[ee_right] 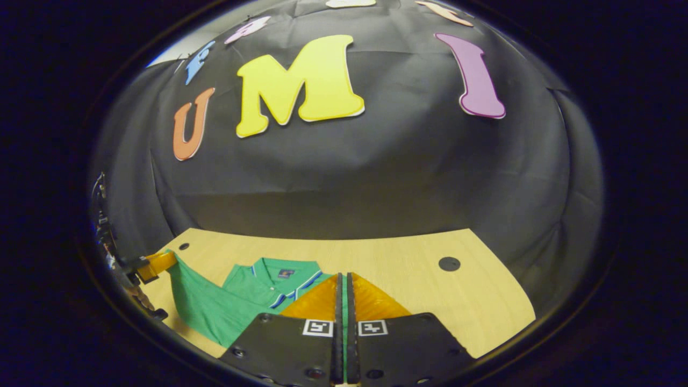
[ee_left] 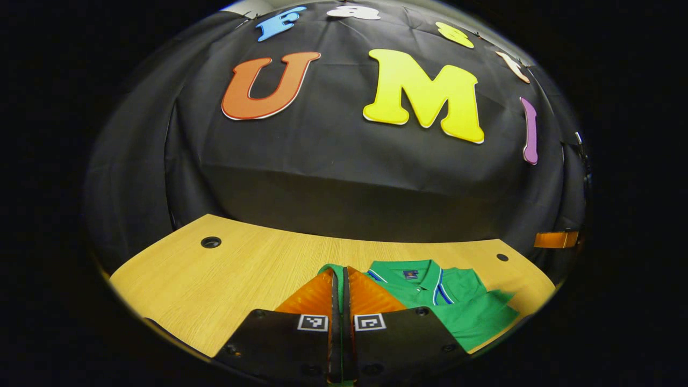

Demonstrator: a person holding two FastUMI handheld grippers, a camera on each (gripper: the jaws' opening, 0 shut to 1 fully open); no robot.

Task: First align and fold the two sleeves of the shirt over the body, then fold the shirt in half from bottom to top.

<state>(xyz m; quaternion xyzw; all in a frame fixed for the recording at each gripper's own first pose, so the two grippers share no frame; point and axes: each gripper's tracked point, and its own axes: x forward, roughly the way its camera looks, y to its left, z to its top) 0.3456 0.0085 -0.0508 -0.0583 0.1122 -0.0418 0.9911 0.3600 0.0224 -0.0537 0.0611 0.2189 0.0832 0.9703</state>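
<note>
Right gripper view, left gripper point(ee_right: 156, 264) lifting shirt point(ee_right: 215, 306) sleeve

Light wood-grain laminate table point(ee_left: 252, 274), round black cable holes point(ee_left: 210, 242) at 9 and 3 o'clock near its far edge. Creased black cloth booth wall point(ee_right: 376, 172) from 9 through 12 to 3 o'clock. Lighting dim, overhead.
</note>
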